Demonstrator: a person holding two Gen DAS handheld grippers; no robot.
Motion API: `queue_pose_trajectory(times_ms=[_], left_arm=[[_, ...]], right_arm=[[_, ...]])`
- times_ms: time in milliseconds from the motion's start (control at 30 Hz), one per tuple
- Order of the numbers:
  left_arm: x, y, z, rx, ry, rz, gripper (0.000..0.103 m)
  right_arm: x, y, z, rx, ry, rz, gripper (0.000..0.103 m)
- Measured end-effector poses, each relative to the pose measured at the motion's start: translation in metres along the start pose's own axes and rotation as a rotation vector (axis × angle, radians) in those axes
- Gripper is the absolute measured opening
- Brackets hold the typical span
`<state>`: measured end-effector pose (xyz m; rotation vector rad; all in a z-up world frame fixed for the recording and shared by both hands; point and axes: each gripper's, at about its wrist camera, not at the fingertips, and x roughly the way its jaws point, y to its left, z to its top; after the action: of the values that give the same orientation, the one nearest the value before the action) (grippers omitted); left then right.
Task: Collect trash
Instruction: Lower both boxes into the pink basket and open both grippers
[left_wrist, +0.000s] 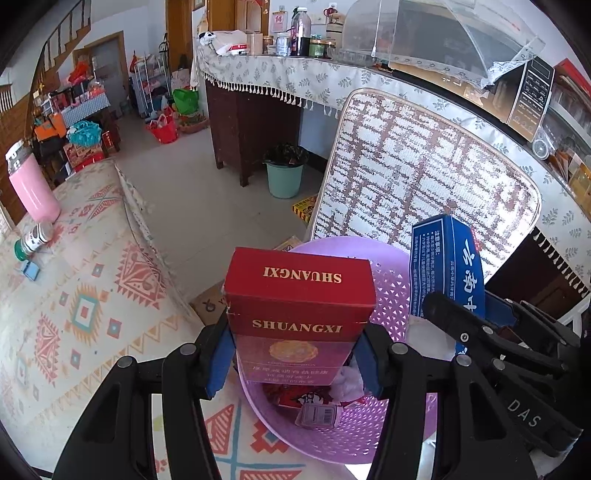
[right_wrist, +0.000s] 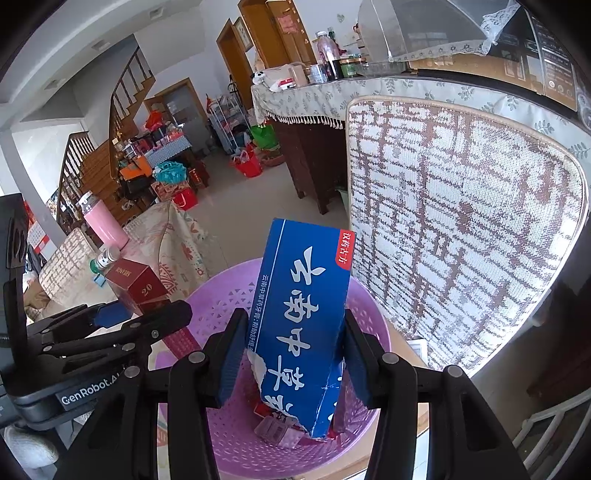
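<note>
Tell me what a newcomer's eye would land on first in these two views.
The red SHUANGXI carton, clamped upright in the left gripper, and the torn blue box, clamped in the right gripper. Both hang over the purple perforated basket, which already holds scraps.

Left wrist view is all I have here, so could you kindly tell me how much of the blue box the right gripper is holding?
Observer: The right gripper clamps the blue box across its lower half, and the box's bottom edge is torn open.
Operator: Thank you. Is that box above the basket?
Observer: Yes, its torn end hangs inside the rim of the purple basket, over small packets on the bottom.
Operator: And what does my red box show on its far end?
Observer: From the right wrist view, the red box shows the number 20 on its end face, with the left gripper gripping it beside the basket's left rim.
</note>
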<state>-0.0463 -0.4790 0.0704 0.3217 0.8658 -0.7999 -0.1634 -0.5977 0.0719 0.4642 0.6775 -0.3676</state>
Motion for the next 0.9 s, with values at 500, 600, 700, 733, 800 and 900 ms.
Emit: queue_pose_trajectory(times_ms=[500,600,700,733,800,900], left_arm=[[0.011,0.007,0.001,-0.027,0.009,-0.018,0.056],[0.013,0.009,0.001,-0.032,0.012,-0.022,0.056],[0.017,0.012,0.001,-0.038,0.017,-0.024,0.056],[0.019,0.012,0.0,-0.04,0.019,-0.025,0.056],[0.022,0.011,0.001,-0.043,0.021,-0.028,0.056],[0.022,0.012,0.001,-0.044,0.018,-0.029,0.056]], right_arm=[[0.017,-0.004,0.0,0.004,0.028,-0.022,0.054],[0.02,-0.004,-0.001,0.005,0.033,-0.026,0.054],[0.021,-0.004,-0.002,0.006,0.038,-0.025,0.054],[0.021,-0.003,-0.003,0.004,0.039,-0.026,0.054],[0.021,-0.002,-0.003,0.0,0.039,-0.029,0.054],[0.022,-0.001,-0.004,-0.004,0.042,-0.035,0.054]])
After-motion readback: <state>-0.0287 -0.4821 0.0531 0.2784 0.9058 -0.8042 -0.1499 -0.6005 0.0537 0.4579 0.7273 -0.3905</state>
